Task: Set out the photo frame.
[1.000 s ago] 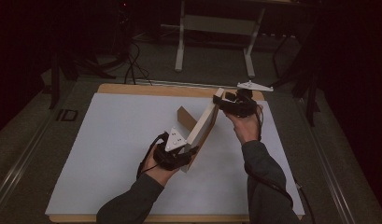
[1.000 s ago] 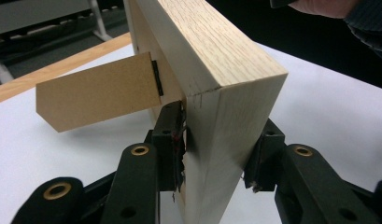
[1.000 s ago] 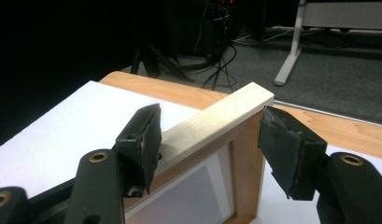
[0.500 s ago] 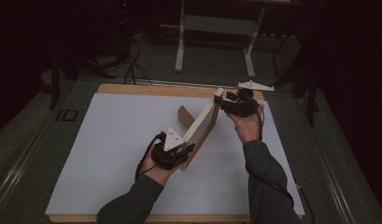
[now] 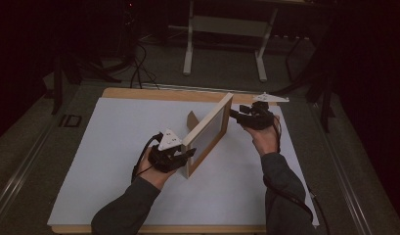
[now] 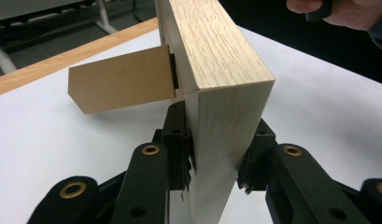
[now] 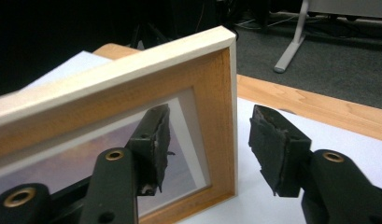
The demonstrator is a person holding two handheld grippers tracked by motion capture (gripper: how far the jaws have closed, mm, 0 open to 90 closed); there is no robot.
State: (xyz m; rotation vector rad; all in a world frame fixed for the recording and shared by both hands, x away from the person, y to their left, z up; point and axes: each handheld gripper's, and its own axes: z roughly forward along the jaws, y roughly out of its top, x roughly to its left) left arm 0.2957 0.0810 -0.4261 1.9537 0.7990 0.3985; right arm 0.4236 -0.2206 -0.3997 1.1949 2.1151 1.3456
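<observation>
Two tongs work one picture frame (image 5: 207, 134), now standing more upright on the desk (image 5: 114, 147) than a second ago. The left tongs (image 6: 212, 163) clamp its near edge; the right tongs (image 7: 205, 149), just narrowing, straddle its far edge untouched.

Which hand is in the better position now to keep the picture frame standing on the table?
Left. The left tongs already clamp the near end of the wooden frame. The right tongs have been closing around the far edge, but a gap shows beside one pad.
</observation>
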